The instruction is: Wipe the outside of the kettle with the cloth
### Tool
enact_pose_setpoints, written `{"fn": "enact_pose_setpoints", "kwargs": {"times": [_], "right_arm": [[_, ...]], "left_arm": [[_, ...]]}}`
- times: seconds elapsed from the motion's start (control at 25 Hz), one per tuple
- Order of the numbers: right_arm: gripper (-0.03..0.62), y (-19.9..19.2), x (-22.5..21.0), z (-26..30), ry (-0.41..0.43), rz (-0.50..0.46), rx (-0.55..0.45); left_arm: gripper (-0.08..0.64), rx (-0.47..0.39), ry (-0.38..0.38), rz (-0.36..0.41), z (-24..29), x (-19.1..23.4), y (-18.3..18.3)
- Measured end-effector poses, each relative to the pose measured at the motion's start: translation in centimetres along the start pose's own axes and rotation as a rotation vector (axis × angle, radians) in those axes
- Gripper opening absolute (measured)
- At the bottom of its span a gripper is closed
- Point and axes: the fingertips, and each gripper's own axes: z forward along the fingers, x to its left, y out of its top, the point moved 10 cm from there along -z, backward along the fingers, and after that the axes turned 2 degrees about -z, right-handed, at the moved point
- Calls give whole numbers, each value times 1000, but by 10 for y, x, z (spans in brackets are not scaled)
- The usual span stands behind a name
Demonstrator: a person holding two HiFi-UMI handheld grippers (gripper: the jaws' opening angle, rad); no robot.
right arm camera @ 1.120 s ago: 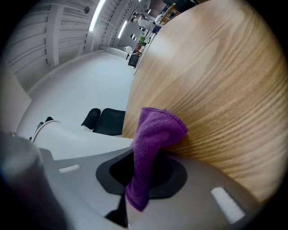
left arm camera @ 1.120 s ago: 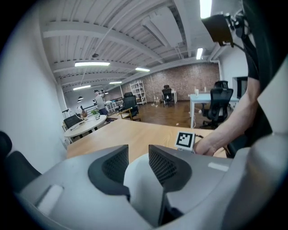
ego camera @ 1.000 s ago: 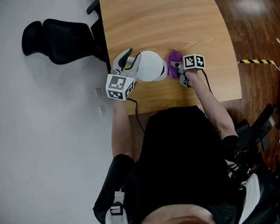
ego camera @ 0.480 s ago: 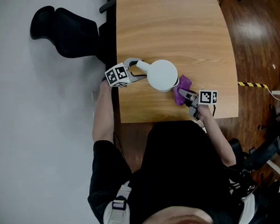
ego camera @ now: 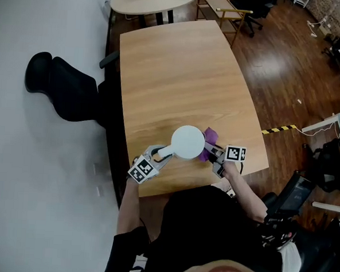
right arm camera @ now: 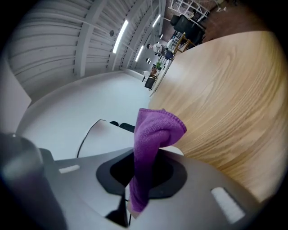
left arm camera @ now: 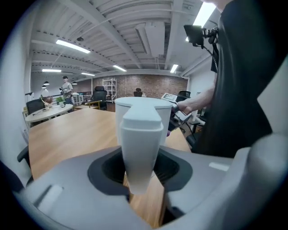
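- Kettle (ego camera: 188, 142) is standing close to the near edge of the desk (ego camera: 180, 64) in the head view, between both tongs. Its handle (ego camera: 168, 151) is pointing near-left into the left tongs (ego camera: 159, 155). The right tongs (ego camera: 213, 154) are holding the purple cloth (ego camera: 210, 134) just beside the kettle's right wall, so the right hand is judged to be the nearer one for wiping.
- Left gripper view: the left tongs (left arm camera: 141, 179), whose jaws have just been closing, are clamping the upright handle (left arm camera: 140, 143), with the kettle body (left arm camera: 144, 108) lying straight ahead.
- Right gripper view: the right tongs (right arm camera: 144, 179) are pinching the cloth (right arm camera: 155, 134), which is flopping forward over the desk (right arm camera: 225, 90).
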Motion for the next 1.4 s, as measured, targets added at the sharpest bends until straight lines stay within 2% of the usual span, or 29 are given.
{"fn": "enact_pose_setpoints", "kwargs": {"times": [0.08,0.12,0.24,0.36,0.44,0.52,0.56,0.64,0.72,0.84,0.96,1.04,1.12,1.2,1.24,1.32,1.4], "right_arm": [[46,-8,5,5,-15,-6,4],[46,-10,7,8,-31,8,5],[46,-11,15,13,-109,108,-9],[46,-5,22,16,-205,240,-37],[46,2,24,17,-265,311,-58],[46,10,24,16,-311,341,-79],[46,16,23,14,-325,335,-89],[46,31,19,14,-324,291,-101],[46,46,10,16,-242,217,-101],[46,40,-3,13,-52,131,-89],[46,79,12,12,223,-43,-143],[46,111,17,-6,336,-76,-203],[46,126,6,-37,365,-31,-258],[46,131,-12,-67,380,8,-306],[46,131,-23,-80,386,27,-332],[46,127,-40,-102,394,76,-390],[46,124,-46,-117,404,117,-428]], "left_arm": [[75,22,43,28,7,-13,-14],[133,36,58,39,10,-12,-17],[103,72,78,18,22,6,-2],[60,98,108,-67,25,11,-3],[60,69,110,-122,23,2,-13],[72,-4,94,-198,33,-2,-11],[92,-36,97,-229,40,0,-7],[78,-67,133,-261,48,6,0],[64,-55,174,-282,52,5,8],[63,-41,196,-357,47,-11,14],[61,-128,184,-548,47,-11,17],[60,-245,178,-727,62,-7,16],[60,-372,180,-906,77,-15,4],[60,-503,179,-1035,89,-28,-8],[60,-579,160,-1063,95,-33,-5],[61,-724,98,-1071,99,-37,8],[61,-833,51,-1077,98,-38,19]]}}
